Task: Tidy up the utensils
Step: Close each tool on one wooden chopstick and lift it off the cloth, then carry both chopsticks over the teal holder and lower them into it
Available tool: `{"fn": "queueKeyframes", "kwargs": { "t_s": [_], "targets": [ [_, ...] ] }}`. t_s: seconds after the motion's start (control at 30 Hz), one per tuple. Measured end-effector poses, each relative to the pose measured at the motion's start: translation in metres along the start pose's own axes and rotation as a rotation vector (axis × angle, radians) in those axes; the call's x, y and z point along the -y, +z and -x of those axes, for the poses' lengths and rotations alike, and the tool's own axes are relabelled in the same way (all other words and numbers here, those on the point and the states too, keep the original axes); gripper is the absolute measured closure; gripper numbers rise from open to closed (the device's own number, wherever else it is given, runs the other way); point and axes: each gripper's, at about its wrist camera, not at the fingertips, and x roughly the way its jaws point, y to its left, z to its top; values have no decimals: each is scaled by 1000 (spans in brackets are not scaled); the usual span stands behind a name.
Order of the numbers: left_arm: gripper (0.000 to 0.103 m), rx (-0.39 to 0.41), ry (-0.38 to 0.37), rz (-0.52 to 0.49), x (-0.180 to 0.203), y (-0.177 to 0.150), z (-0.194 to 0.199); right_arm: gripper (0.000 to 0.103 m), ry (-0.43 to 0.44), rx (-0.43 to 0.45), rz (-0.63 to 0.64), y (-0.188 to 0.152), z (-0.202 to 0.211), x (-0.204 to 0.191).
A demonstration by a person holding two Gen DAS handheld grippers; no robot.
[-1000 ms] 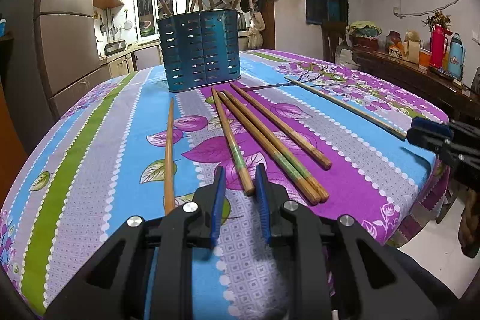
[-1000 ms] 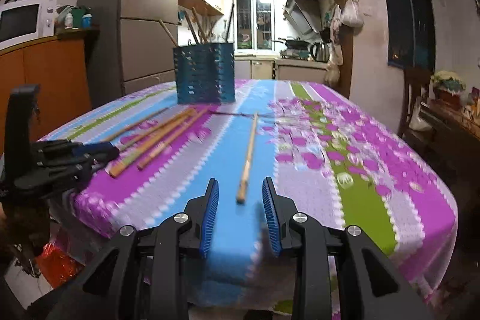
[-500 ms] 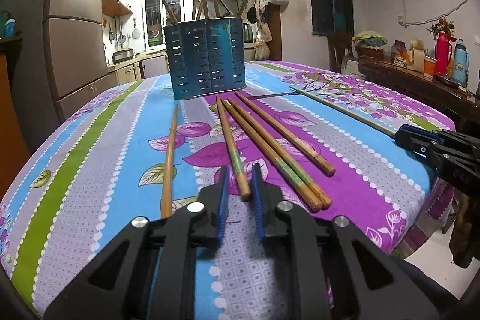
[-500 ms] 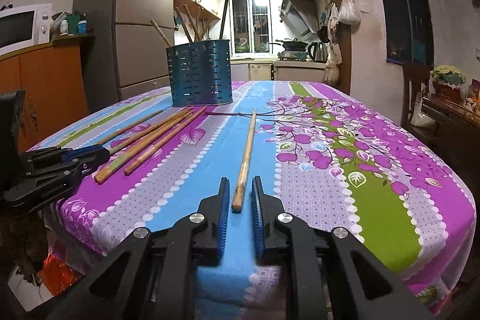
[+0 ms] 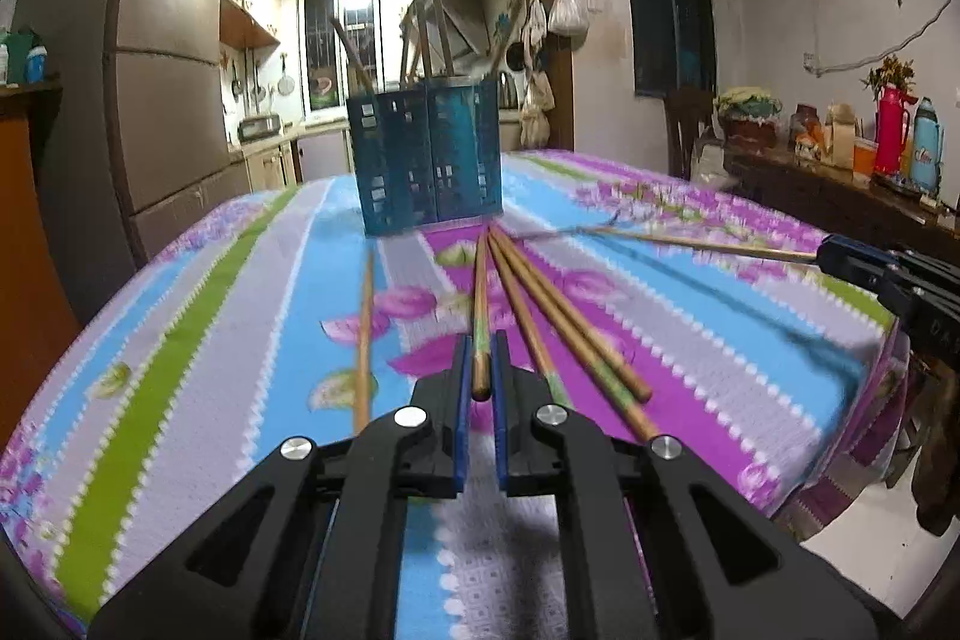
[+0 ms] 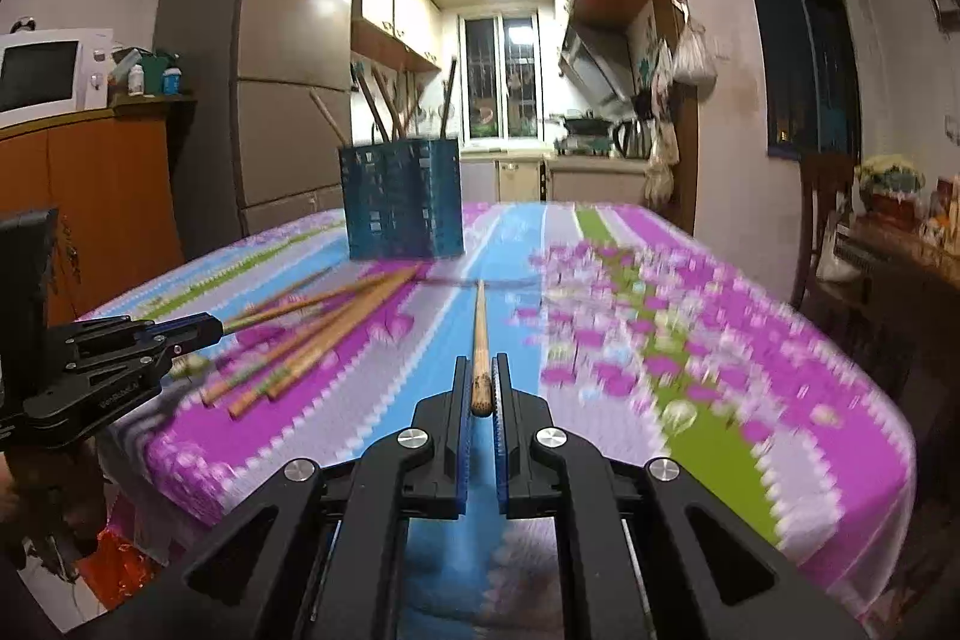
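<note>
Wooden chopsticks lie on the flowered tablecloth [image 5: 180, 340] in front of a blue slotted utensil holder [image 5: 429, 154] that has several sticks standing in it. My left gripper [image 5: 480, 346] is shut on the near end of one chopstick [image 5: 480, 292]; two more [image 5: 564, 328] lie just right of it and one [image 5: 364, 334] lies left. My right gripper [image 6: 480, 370] is shut on the near end of a separate chopstick [image 6: 479, 328], which points toward the holder [image 6: 402, 199]. Each gripper shows in the other's view: the right gripper [image 5: 840, 253] and the left gripper [image 6: 204, 328].
A tall fridge [image 6: 282, 100] and a cabinet with a microwave [image 6: 42, 70] stand left of the table. A sideboard with thermos flasks [image 5: 894, 136] and a chair [image 5: 690, 130] are to the right. The table's near edge [image 6: 780, 520] drops off below the grippers.
Both grippers' jaws have closed from a narrow gap onto the chopstick ends. The right gripper has risen slightly with its chopstick, and the picture is blurred by motion.
</note>
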Motion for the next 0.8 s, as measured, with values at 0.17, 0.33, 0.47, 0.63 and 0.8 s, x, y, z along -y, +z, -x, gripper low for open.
{"fn": "queueKeyframes", "kwargs": {
  "t_s": [0.17, 0.33, 0.47, 0.63, 0.8],
  "targets": [
    [98, 84, -15, -7, -6, 33, 21, 95, 13, 81, 46, 38, 20, 3],
    [98, 151, -33, -26, -9, 73, 27, 95, 51, 148, 66, 86, 25, 14],
    [98, 182, -51, -38, -14, 107, 22, 95, 83, 162, 91, 121, 16, 21],
    [98, 162, -89, -23, -19, 136, 4, 95, 98, 135, 108, 150, -6, 27],
    [98, 134, -113, -44, -15, 155, -6, 95, 128, 61, 96, 166, -30, 32]
  ]
}}
